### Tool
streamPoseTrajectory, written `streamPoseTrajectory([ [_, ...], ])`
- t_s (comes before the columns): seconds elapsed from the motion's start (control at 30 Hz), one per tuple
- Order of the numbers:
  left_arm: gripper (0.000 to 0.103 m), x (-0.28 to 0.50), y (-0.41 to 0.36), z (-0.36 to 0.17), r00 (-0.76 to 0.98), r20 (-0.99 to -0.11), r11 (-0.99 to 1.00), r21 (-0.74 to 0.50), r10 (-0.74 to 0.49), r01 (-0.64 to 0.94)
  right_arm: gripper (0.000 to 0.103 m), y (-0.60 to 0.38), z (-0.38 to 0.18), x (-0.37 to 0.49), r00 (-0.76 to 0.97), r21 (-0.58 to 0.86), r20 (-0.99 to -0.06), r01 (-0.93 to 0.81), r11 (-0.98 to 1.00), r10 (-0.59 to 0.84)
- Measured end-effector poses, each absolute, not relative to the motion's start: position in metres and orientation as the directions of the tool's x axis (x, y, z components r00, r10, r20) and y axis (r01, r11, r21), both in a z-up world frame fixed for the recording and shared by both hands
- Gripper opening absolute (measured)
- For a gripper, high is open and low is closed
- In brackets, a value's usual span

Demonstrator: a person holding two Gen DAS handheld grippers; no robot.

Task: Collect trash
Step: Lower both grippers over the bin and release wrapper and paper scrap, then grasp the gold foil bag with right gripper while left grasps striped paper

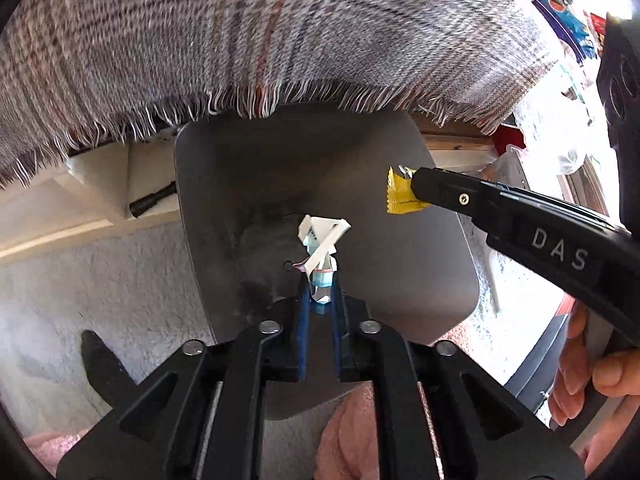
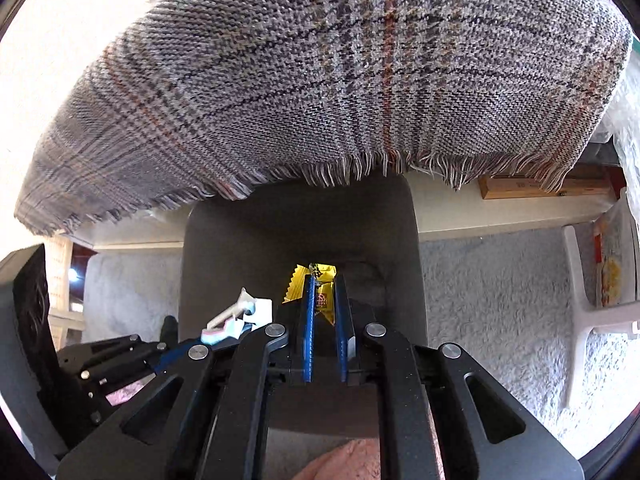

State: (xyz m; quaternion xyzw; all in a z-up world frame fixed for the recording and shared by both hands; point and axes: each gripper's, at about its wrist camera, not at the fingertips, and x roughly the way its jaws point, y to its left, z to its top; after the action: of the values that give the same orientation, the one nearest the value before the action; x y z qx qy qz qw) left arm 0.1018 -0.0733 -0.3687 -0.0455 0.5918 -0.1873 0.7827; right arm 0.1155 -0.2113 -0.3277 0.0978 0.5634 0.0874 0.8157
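Left to right: white fluffy rug (image 1: 100, 280) on the floor at far left, then the grey bin (image 1: 320, 184) standing under the fringed edge of the plaid cloth (image 1: 240, 32) that hangs off the desk. Left gripper (image 1: 320, 280) is over the bin opening, nearly closed, pinching a crumpled white-and-light-blue paper scrap (image 1: 320, 244) that sticks up past its tips. To its right, right gripper (image 1: 416, 192) reaches in over the bin's right side, clamped on a small yellow wrapper (image 1: 400, 194); most of the wrapper pokes out past the tips. The right wrist view agrees: yellow wrapper (image 2: 320, 292) squeezed between the blue pads (image 2: 308, 320), bin mouth (image 2: 300, 220) straight ahead, paper scrap (image 2: 244, 316) low left. Clutter of packets and plastic at far right, too blurred to name.

Step, as I judge it: both pieces are picked up and carried to the bin, the drop not yet done. Next move calls for opening each gripper while the trash sits over the opening, not the rim. Light wrapper may cling to a pad. The bin's inside looks dark and nothing shows in it.
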Motion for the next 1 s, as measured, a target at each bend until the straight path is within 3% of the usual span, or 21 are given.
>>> streamPoseTrajectory([
  [0.03, 0.013, 0.101, -0.072, -0.369, 0.233, -0.909, 0.927, -0.293, -0.346, 0.234, 0.013, -0.212, -0.328, 0.116, 0.348, 0.273, -0.900, -0.025, 0.962, 0.264],
  [0.07, 0.022, 0.102, -0.070, -0.368, 0.238, -0.908, 0.928, -0.290, -0.344, 0.234, 0.014, -0.212, -0.329, 0.117, 0.347, 0.280, -0.899, -0.016, 0.960, 0.268],
  [0.1, 0.036, 0.102, -0.070, -0.366, 0.243, -0.907, 0.928, -0.289, -0.344, 0.234, 0.025, -0.212, -0.328, 0.117, 0.349, 0.278, -0.899, -0.008, 0.960, 0.264],
  [0.13, 0.041, 0.102, -0.069, -0.363, 0.252, -0.903, 0.928, -0.291, -0.347, 0.233, 0.037, -0.213, -0.326, 0.117, 0.356, 0.276, -0.898, -0.005, 0.961, 0.260],
  [0.17, 0.045, 0.101, -0.068, -0.360, 0.261, -0.902, 0.930, -0.287, -0.343, 0.231, 0.060, -0.213, -0.324, 0.117, 0.360, 0.278, -0.896, -0.002, 0.960, 0.260],
  [0.33, 0.062, 0.098, -0.058, -0.344, 0.295, -0.895, 0.935, -0.280, -0.336, 0.215, 0.063, -0.220, -0.308, 0.112, 0.399, 0.277, -0.883, 0.020, 0.961, 0.246],
  [0.5, 0.086, 0.088, -0.042, -0.316, 0.357, -0.886, 0.950, -0.235, -0.297, 0.207, 0.098, -0.237, -0.282, 0.100, 0.466, 0.258, -0.859, 0.041, 0.965, 0.210],
  [0.63, 0.095, 0.081, -0.025, -0.289, 0.410, -0.866, 0.956, -0.224, -0.285, 0.192, 0.100, -0.246, -0.257, 0.090, 0.504, 0.246, -0.841, 0.031, 0.969, 0.197],
  [1.0, 0.095, 0.088, -0.007, -0.207, 0.520, -0.813, 0.963, -0.185, -0.263, 0.198, 0.100, -0.251, -0.182, 0.085, 0.603, 0.203, -0.786, 0.045, 0.978, 0.135],
])
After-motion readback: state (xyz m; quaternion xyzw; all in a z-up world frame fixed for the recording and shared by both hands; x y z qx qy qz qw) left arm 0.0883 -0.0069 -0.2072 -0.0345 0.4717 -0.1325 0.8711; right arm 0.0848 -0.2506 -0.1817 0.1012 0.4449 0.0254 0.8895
